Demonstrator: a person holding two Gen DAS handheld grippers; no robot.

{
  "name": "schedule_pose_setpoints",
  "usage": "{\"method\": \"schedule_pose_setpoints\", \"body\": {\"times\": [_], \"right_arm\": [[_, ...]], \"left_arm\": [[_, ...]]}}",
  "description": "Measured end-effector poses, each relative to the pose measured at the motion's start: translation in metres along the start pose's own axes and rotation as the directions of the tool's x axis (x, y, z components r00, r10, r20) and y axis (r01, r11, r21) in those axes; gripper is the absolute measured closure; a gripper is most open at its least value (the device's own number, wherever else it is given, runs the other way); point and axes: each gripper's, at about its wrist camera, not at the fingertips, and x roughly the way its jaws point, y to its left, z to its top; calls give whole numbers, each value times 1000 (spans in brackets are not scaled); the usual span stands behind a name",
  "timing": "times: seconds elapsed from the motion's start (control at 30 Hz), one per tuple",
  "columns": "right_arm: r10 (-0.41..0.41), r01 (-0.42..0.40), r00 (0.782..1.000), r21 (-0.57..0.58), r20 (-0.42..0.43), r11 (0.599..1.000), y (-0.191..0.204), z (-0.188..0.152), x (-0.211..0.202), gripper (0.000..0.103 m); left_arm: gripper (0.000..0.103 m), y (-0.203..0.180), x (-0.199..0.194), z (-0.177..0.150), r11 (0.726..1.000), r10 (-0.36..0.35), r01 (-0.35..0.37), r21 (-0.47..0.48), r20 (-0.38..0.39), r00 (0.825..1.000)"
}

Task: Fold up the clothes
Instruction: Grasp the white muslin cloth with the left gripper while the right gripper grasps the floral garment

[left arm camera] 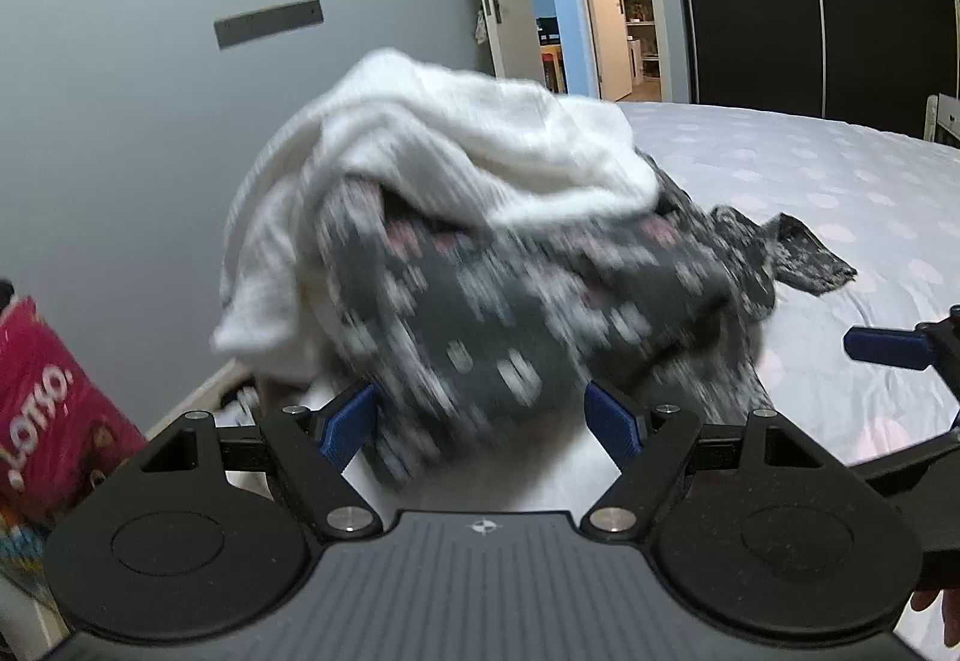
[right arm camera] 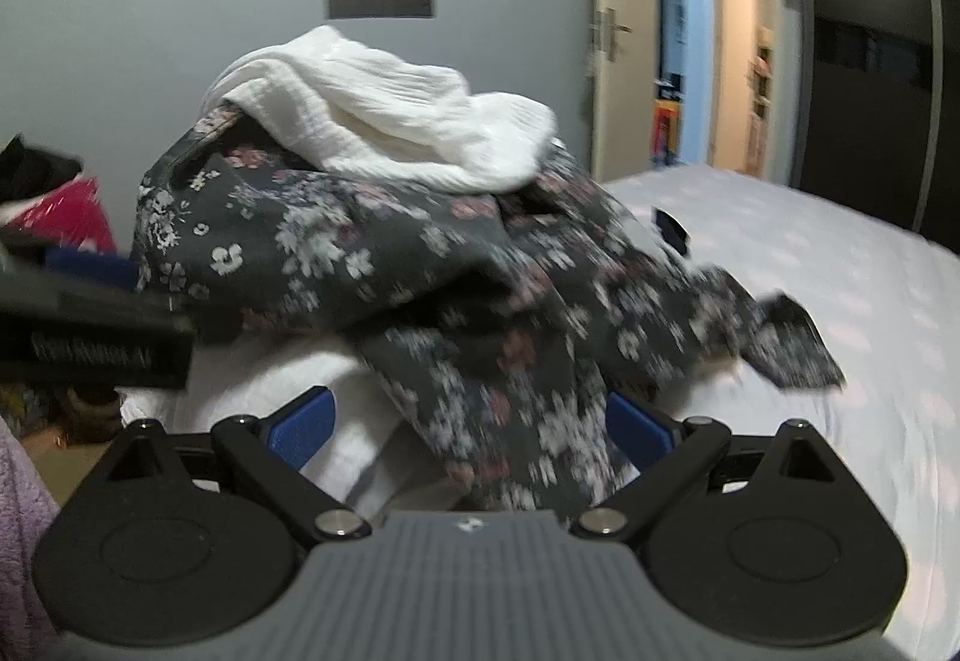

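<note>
Left wrist view: pink printed bag (left arm camera: 54, 391) at far left; left gripper (left arm camera: 486, 424) with blue-padded fingers (left arm camera: 351, 424) spread wide, holding nothing, the blurred dark floral-print garment (left arm camera: 510, 313) just ahead of them. White crinkled cotton cloth (left arm camera: 468, 144) lies atop the floral garment, heaped on the pale dotted bed sheet (left arm camera: 840, 193).

Right wrist view: right gripper (right arm camera: 471, 430) likewise wide open and empty, floral fabric hanging between its fingers (right arm camera: 303, 424); open doorway (right arm camera: 720, 60) at right.
</note>
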Motion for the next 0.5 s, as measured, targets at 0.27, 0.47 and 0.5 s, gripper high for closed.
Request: {"method": "schedule_pose_setpoints", "body": {"times": [0.27, 0.47, 0.5], "right_arm": [[-4, 1, 1000, -132, -24, 991, -2, 36, 43, 6], [-17, -2, 997, -231, -77, 973, -7, 38, 77, 18], [-23, 5, 997, -233, -72, 972, -8, 39, 80, 20]], "left_arm": [[26, 35, 23, 59, 997, 28, -29, 74, 20, 999], [26, 46, 57, 86, 980, 91, -97, 171, 45, 995], [26, 46, 64, 88, 979, 94, -101, 178, 43, 995]]}}
